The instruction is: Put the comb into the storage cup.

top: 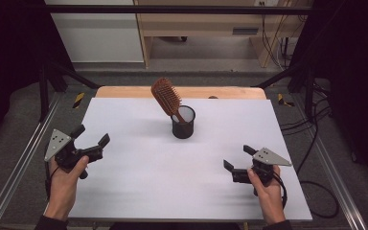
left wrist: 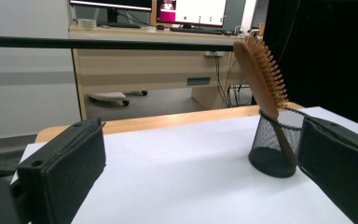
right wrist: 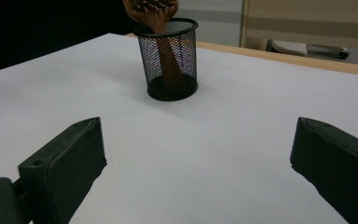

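A black mesh cup (top: 183, 122) stands upright on the white bench (top: 139, 182), ahead of both claws and roughly midway between them, nearer the far edge than the person's side. A wooden hairbrush (top: 166, 98) sits in it handle down. The handle runs through the cup to its floor, as the right gripper view shows through the mesh, and the bristled head sticks out above the rim, leaning away toward the left claw's side and the far edge. The brush neck rests against the cup's rim. Nothing else can be seen inside the cup.

The left claw (top: 92, 135) is held in the person's left hand (top: 67, 179) above the bench, well short of the cup and off to its left. Its jaws stand spread wide with nothing between them. In the left gripper view the cup (left wrist: 275, 144) appears ahead and to the right, just beside the right jaw in the picture but farther off on the bench, with the hairbrush (left wrist: 261, 74) rising out of it and its bristles facing right.

The right claw (top: 237, 158) is held in the right hand (top: 267, 189), also released, jaws wide apart and empty, well apart from the cup and to its right. In the right gripper view the cup (right wrist: 170, 60) stands ahead, left of centre between the jaws, with bare white bench in between, and the hairbrush (right wrist: 161, 32) is cut off at the top edge.
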Demonstrator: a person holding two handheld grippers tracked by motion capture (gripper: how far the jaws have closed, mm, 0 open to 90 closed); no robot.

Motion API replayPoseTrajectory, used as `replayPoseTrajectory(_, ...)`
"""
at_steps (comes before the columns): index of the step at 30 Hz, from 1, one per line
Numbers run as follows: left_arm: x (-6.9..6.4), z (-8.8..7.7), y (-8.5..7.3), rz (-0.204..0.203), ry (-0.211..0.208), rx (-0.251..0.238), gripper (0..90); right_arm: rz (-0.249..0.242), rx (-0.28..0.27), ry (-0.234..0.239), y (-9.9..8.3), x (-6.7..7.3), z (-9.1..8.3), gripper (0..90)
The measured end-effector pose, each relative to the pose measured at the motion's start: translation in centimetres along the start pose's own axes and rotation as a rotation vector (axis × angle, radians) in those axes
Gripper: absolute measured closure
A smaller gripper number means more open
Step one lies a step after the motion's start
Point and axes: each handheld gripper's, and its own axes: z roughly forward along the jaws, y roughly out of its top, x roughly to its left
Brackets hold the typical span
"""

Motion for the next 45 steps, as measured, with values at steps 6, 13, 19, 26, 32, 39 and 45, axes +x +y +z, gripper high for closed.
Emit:
replayPoseTrajectory(6, 0.5, -0.4, -0.9, -0.003, 0.017, 0.006, 1.4, 0.002, -0.002, 0.001, 0.0, 0.0, 0.0, 3.5)
replayPoseTrajectory(13, 0.7, -0.8, -1.7, 0.006, 0.020, 0.012, 1.4, 0.000, -0.003, -0.001, 0.0, 0.0, 0.0, 3.5)
replayPoseTrajectory(19, 0.8, -1.1, -2.3, 0.004, 0.026, 0.014, 1.4, 0.000, -0.001, 0.002, 0.0, 0.0, 0.0, 3.5)
replayPoseTrajectory(26, 0.7, -1.2, -3.0, 0.010, 0.026, 0.026, 1.4, -0.001, -0.001, 0.001, 0.0, 0.0, 0.0, 3.5)
replayPoseTrajectory(32, 0.6, -1.3, -3.3, 0.029, 0.020, 0.033, 1.3, -0.002, 0.000, 0.000, 0.0, 0.0, 0.0, 3.4)
replayPoseTrajectory(39, 0.4, -1.5, -3.8, 0.044, 0.007, 0.036, 1.5, -0.005, 0.001, -0.001, 0.0, 0.0, -0.1, 3.4)
replayPoseTrajectory(45, 0.2, -1.7, -4.0, 0.069, 0.003, 0.044, 1.5, -0.005, 0.001, -0.005, 0.0, 0.0, -0.2, 3.5)
